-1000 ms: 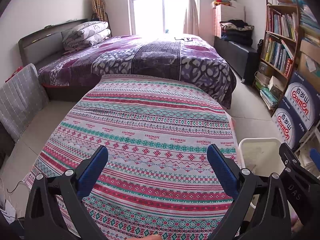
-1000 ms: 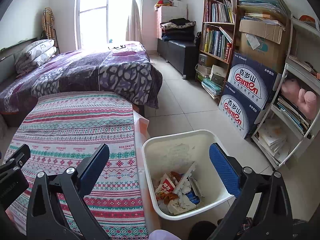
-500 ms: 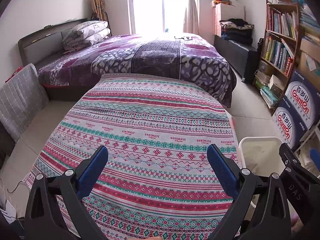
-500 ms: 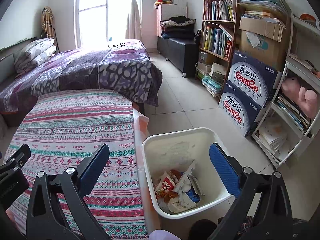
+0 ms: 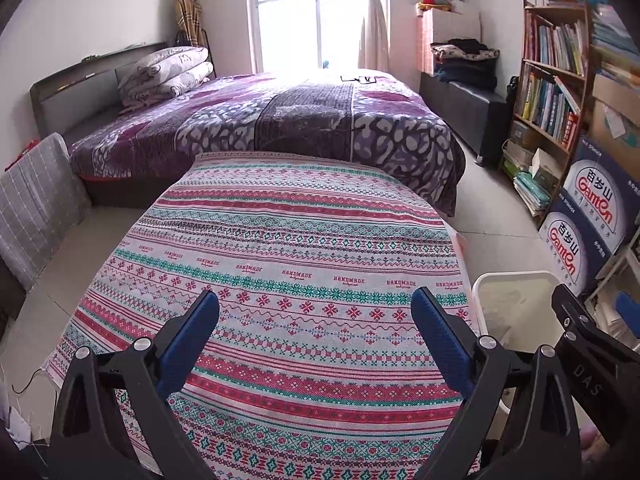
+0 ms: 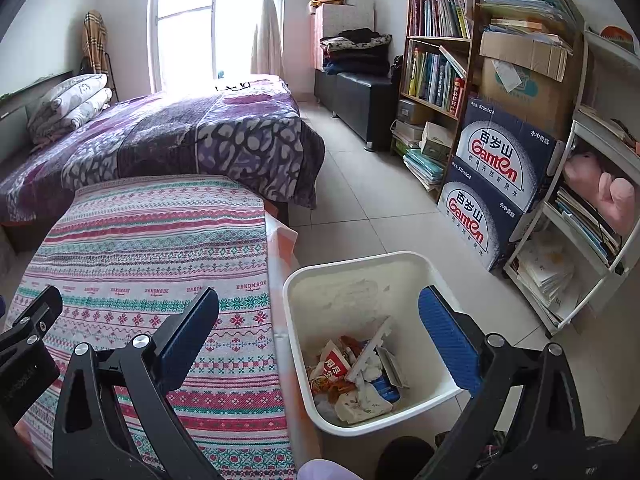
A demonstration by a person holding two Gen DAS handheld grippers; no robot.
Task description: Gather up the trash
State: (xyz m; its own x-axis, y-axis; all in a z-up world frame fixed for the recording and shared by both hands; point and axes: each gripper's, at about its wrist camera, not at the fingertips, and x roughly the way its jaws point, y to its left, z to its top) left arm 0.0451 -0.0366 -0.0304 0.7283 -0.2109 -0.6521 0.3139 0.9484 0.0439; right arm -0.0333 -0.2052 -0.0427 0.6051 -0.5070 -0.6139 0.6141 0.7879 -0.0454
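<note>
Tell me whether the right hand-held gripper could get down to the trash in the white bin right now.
Probably yes. The right hand-held gripper is open and empty, above the bin, which has no lid. The trash lies uncovered at the bottom.

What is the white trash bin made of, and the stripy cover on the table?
The white trash bin looks like smooth, molded plastic: thin rounded rim, slightly glossy walls. The stripy cover looks like woven cloth, matte, with a stitched-looking pattern and edges draping over the table.
</note>
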